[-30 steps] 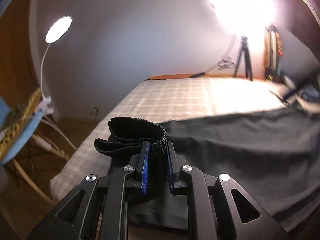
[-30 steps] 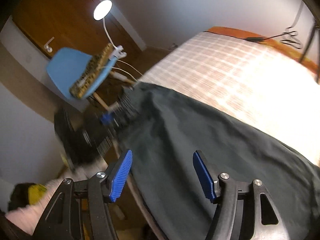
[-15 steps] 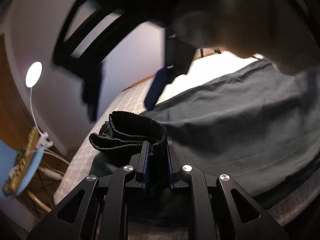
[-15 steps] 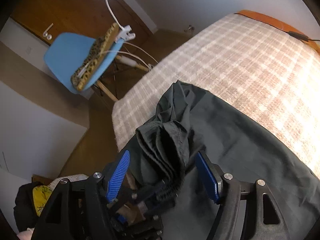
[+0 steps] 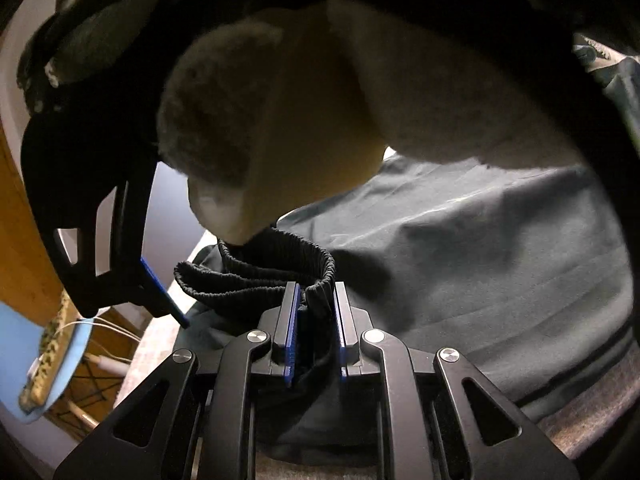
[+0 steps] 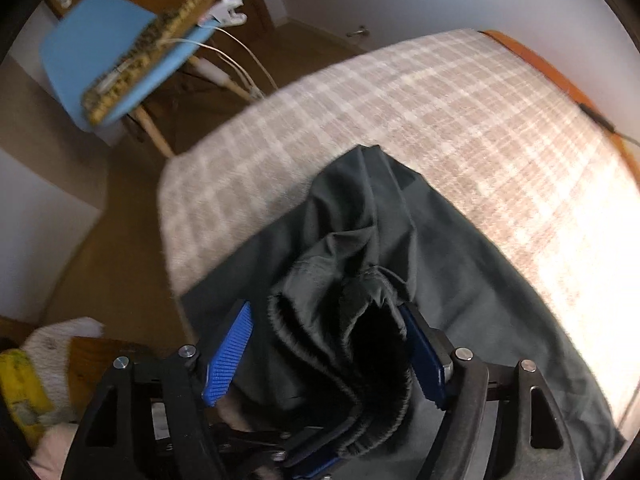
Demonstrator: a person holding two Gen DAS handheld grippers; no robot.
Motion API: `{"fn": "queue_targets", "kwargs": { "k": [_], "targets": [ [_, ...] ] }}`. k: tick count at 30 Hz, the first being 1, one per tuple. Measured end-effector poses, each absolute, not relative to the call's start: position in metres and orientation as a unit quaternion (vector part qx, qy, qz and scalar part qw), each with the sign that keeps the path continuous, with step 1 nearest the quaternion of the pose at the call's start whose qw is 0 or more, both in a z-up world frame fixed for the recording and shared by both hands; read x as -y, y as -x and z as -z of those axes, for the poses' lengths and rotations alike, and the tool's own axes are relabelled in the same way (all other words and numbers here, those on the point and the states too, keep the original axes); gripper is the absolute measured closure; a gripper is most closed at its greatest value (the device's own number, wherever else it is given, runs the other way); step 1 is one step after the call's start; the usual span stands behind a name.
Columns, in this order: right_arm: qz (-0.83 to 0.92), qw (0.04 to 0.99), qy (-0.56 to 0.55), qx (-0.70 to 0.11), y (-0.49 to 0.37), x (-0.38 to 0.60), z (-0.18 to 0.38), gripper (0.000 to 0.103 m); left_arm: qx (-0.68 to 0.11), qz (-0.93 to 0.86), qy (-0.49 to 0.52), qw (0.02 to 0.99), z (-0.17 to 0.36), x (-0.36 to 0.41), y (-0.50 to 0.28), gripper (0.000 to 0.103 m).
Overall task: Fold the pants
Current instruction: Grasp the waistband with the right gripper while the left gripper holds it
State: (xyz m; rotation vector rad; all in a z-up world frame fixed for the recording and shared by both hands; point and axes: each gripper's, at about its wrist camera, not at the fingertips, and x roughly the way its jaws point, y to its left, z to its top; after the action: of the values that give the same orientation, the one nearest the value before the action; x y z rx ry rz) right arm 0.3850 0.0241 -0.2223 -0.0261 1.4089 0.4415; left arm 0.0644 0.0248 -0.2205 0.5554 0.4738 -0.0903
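The left hand-held gripper (image 5: pixel 316 320) is clamped on the gathered elastic waistband (image 5: pixel 276 270) of the dark pants (image 5: pixel 480 272). The right hand-held gripper (image 6: pixel 328 356) is spread wide, its pads straddling the same bunched waistband without closing. The pants are spread across the plaid-covered bed (image 6: pixel 420 112), near its corner. The step in hand is judged a waistband hand-over or second grip; next, closure of the right pads is required.

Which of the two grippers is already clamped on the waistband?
The left gripper: its jaws pinch the waistband. The right gripper only straddles it, jaws wide open.
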Motion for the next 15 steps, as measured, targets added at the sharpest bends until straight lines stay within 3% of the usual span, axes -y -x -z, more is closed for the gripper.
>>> {"fn": "queue_targets", "kwargs": {
  "k": [3, 5, 8, 15],
  "targets": [
    [-0.209, 0.726, -0.024, -0.654, -0.391, -0.016, 0.227, 0.030, -0.228, 0.046, -0.270, 0.934, 0.218, -0.022, -0.062, 0.089],
    [-0.212, 0.716, -0.044, -0.664, -0.396, -0.010, 0.230, 0.048, -0.227, 0.048, -0.270, 0.934, 0.218, -0.022, -0.061, 0.089],
    [-0.222, 0.703, -0.053, -0.674, -0.396, -0.008, 0.233, 0.065, -0.226, 0.049, -0.270, 0.935, 0.217, -0.023, -0.059, 0.089],
    [-0.218, 0.708, -0.075, -0.667, -0.392, 0.005, 0.228, 0.086, -0.222, 0.055, -0.258, 0.939, 0.209, -0.025, -0.052, 0.089]
  ]
}}
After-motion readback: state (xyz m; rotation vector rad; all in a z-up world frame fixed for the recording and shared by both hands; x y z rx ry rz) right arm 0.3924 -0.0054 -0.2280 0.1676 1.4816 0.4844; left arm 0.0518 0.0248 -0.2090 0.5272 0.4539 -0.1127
